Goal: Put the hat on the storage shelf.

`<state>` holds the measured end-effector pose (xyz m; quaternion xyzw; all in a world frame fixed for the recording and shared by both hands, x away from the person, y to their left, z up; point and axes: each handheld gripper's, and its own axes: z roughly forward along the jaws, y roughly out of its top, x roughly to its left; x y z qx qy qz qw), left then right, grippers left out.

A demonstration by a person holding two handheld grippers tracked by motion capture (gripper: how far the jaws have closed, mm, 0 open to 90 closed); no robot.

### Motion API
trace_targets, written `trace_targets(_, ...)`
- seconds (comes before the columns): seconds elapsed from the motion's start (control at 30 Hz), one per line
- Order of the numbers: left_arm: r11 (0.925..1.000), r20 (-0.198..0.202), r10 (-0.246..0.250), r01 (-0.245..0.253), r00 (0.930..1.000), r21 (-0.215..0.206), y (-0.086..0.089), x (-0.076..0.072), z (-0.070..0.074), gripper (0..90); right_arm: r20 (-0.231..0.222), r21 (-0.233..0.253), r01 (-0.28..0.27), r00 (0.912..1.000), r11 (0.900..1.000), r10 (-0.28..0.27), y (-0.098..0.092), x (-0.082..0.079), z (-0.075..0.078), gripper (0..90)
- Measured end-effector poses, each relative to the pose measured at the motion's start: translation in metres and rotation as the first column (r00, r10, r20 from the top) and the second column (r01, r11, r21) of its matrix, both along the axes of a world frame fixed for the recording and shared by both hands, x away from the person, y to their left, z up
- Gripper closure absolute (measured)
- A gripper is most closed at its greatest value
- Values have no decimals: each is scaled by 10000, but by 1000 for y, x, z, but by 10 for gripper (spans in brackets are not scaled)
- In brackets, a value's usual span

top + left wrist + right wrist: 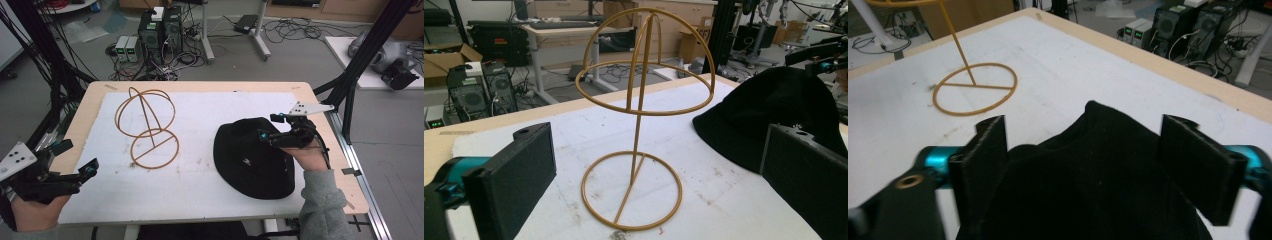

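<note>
A gold wire hat stand (147, 127) stands upright on the white sheet at the table's left-centre; in the left gripper view the stand (639, 115) rises straight ahead. A black hat (252, 157) lies on the sheet at the right. My right gripper (267, 126) hovers at the hat's far right side, and its jaws (1088, 155) stand open to either side of the hat's raised crown (1098, 175). My left gripper (79, 156) is at the table's near left edge, open with nothing in it (664, 170), pointing toward the stand.
A white sheet (210, 107) covers most of the wooden table (200, 86). Computer towers (160, 30) and loose cables sit on the floor beyond the far edge. A black frame post (360, 55) rises by the table's right side.
</note>
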<state>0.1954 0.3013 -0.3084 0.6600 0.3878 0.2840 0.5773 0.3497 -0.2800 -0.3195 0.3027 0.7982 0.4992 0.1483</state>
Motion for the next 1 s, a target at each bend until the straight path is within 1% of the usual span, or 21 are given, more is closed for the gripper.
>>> trace_targets(0.03,10000,-8,4,-4,10000,23,0,0,0,17,13,-20,3,10000,10000,-3,0,1,-1,242)
trace_targets(0.07,10000,-4,-2,2,10000,23,0,0,0,17,-89,-27,-15,10000,10000,15,0,1,-2,255)
trace_targets(0.13,10000,12,-15,15,10000,30,-1,0,0,17,-157,-119,15,9999,9999,-17,-1,3,-5,287)
trace_targets(0.23,10000,5,-1,1,10000,40,0,0,1,17,-96,-281,-127,9999,9995,125,0,3,-8,349)
trace_targets(0.3,10000,12,10,-10,10000,12,0,0,1,17,-266,-321,-148,9995,9994,139,0,4,-10,390)
trace_targets(0.33,10000,10,13,-13,10000,27,1,-1,1,17,-266,-321,-148,9995,9994,139,0,4,-10,390)
trace_targets(0.37,10000,29,36,-36,10000,12,2,-1,1,17,-168,-369,-259,9995,9990,253,1,3,-10,451)
trace_targets(0.4,10000,33,52,-52,10000,-23,2,-1,1,17,-116,-389,-304,9995,9988,299,1,3,-10,467)
trace_targets(0.53,10000,56,49,-49,10000,-31,2,-1,1,17,-225,-524,-336,9992,9981,324,2,2,-11,533)
trace_targets(0.57,10000,122,17,-17,9999,-22,2,-1,1,17,-225,-524,-336,9992,9981,324,2,2,-11,533)
trace_targets(0.6,10000,176,22,-22,9998,-24,2,-1,1,17,-179,-597,-368,9992,9975,358,2,2,-12,575)
trace_targets(0.67,10000,170,-10,10,9999,18,1,-1,2,17,-141,-626,-373,9992,9973,365,1,2,-12,617)
trace_targets(0.7,10000,158,-9,8,9999,11,1,-1,1,17,-141,-626,-373,9992,9973,365,1,2,-12,617)
trace_targets(0.73,10000,157,-3,2,9999,36,1,-1,1,17,-99,-687,-416,9991,9968,410,1,2,-12,665)
trace_targets(0.8,10000,122,-2,1,9999,18,1,0,1,17,74,-792,-377,9992,9961,384,1,1,-12,734)
trace_targets(0.83,10000,89,9,-9,10000,39,1,0,1,17,74,-792,-377,9992,9961,384,1,1,-12,734)
trace_targets(0.87,10000,40,13,-13,10000,52,0,0,0,17,244,-788,-326,9991,9964,346,0,0,-13,800)
trace_targets(0.9,10000,23,7,-7,10000,60,0,1,0,17,244,-788,-326,9991,9964,346,0,0,-13,800)
trace_targets(0.93,10000,17,-7,7,10000,65,0,1,0,17,343,-805,-302,9989,9963,330,-1,-1,-14,836)
trace_targets(1.0,9999,-1,-46,46,10000,100,0,1,0,17,359,-796,-308,9988,9964,337,-2,-1,-14,843)
